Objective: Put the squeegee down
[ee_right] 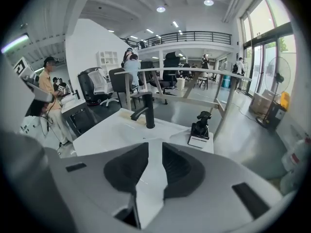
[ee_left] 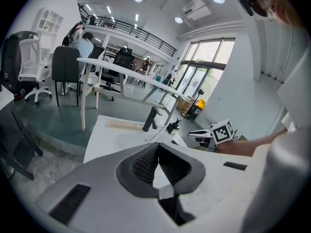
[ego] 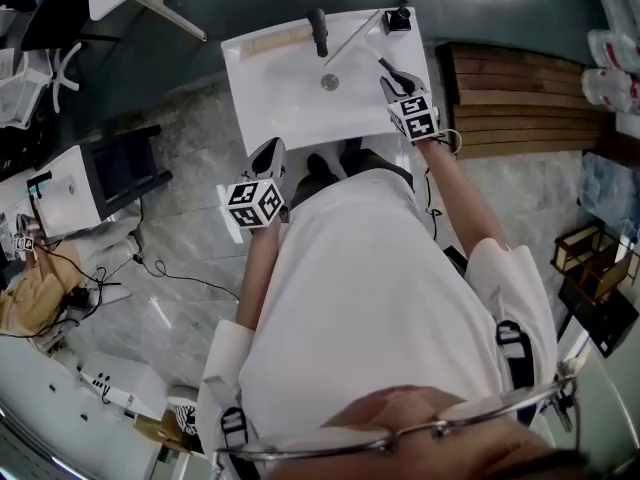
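In the head view I look down on the big white sink (ego: 270,98). The long thin grey squeegee (ego: 355,38) lies on it. It slants from near the round metal drain (ego: 330,82) up to the back right corner. There its end is just beside the small black knobby thing on a white block (ego: 398,20). The tall black tap (ego: 319,30) stands at the back of the sink. My right gripper (ego: 390,76) is over the right side of the sink, near the squeegee but not touching it. My left gripper (ego: 271,148) is at the front edge of the sink, well apart from the squeegee.

In the left gripper view the 2 jaw tips are pressed together with nothing between them. Past them the squeegee shows as a thin line on the sink, between the tap and the black knobby thing.

In the right gripper view the 2 jaws stand a little apart. Only the white sink shows in the gap, so this gripper holds nothing. The tap and the black knobby thing stand beyond it.
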Demonstrator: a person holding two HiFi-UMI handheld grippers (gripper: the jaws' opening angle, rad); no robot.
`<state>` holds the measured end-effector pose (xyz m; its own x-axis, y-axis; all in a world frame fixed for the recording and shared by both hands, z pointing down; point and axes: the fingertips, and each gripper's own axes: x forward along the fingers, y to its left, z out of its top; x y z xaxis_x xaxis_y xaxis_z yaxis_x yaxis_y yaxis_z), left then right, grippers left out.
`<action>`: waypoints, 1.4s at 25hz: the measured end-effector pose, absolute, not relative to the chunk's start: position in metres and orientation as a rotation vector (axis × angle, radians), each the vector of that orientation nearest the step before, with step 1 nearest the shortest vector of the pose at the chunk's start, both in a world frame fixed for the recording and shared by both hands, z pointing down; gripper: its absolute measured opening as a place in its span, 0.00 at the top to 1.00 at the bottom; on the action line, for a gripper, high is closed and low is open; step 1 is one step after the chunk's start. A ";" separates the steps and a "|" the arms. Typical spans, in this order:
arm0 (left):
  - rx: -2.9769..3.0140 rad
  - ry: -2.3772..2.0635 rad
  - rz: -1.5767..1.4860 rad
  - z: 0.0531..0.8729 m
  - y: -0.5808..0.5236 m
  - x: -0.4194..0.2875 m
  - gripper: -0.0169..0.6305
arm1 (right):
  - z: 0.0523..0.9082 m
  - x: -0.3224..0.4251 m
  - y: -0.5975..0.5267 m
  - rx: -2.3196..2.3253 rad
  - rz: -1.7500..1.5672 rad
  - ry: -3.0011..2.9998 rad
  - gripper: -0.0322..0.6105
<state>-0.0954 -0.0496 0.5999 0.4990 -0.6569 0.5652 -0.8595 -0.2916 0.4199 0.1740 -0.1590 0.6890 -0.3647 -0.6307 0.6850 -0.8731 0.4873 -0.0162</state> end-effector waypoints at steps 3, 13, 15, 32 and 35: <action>2.081 -1.190 0.379 0.599 -0.042 -0.105 0.97 | 0.671 0.174 -0.143 1.315 0.529 -2.104 0.82; 2.209 -1.005 0.373 0.598 -0.014 -0.109 0.97 | 0.603 0.177 -0.078 1.628 0.554 -2.072 0.93; 2.221 -0.976 0.358 0.597 -0.014 -0.109 0.97 | 0.596 0.176 -0.066 1.662 0.546 -2.052 0.93; 2.290 -0.921 0.243 0.559 -0.016 -0.078 0.97 | 0.541 0.175 -0.025 1.647 0.441 -2.160 0.93; 2.313 -0.959 0.273 0.556 -0.016 -0.066 0.97 | 0.536 0.182 -0.020 1.614 0.442 -2.195 0.94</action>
